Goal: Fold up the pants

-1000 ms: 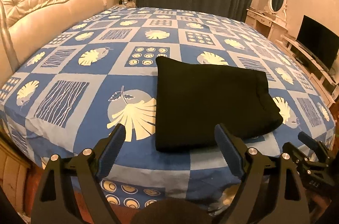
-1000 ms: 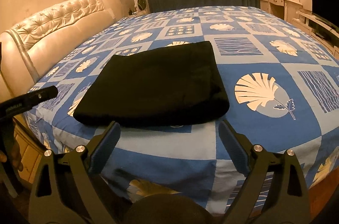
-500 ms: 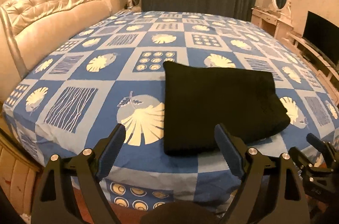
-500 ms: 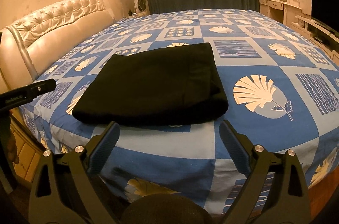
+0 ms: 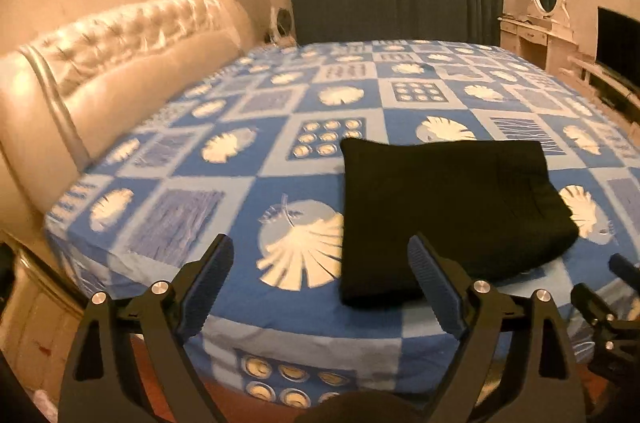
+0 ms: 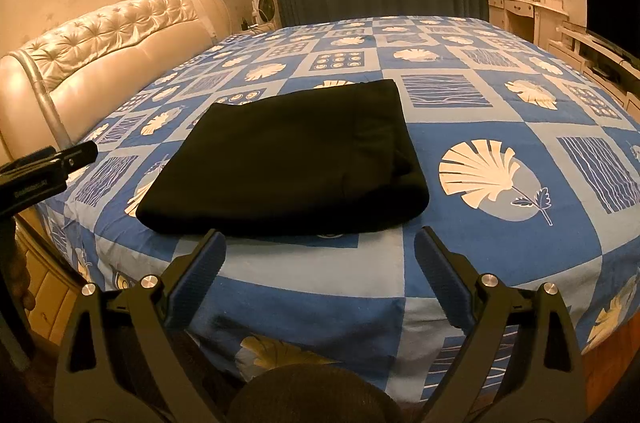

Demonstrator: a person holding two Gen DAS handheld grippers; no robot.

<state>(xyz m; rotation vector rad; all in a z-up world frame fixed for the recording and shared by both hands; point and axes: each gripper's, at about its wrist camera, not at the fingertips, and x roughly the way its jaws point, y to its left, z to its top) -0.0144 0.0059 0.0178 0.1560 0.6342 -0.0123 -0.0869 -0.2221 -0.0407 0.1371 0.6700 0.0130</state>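
pants (image 6: 288, 155): black, folded into a flat rectangle, on bed (image 6: 500, 255) near front edge
L gripper (image 5: 320, 287): released, empty, clear of cloth
R gripper (image 6: 320, 275): released, empty, just short of front edge
handling: prob soft, light, limp, layers may slip
grab pt: thick rounded fold at R edge, pinch all layers

The left gripper (image 5: 320, 289) is matte black, with two triangular arms, each cut through by a slot-shaped opening. Round silver screw heads sit on the joints, two to a side. Its finger pads (image 5: 208, 287) are dark blue and finely ribbed. A rounded dark dome fills the bottom edge of the left wrist view. The right gripper (image 6: 320, 277) has the same build: black triangular arms with cut-outs, paired silver screws, and ribbed dark blue pads (image 6: 440, 279). In the right wrist view the left gripper's black side carries small pale lettering, too blurred to read.
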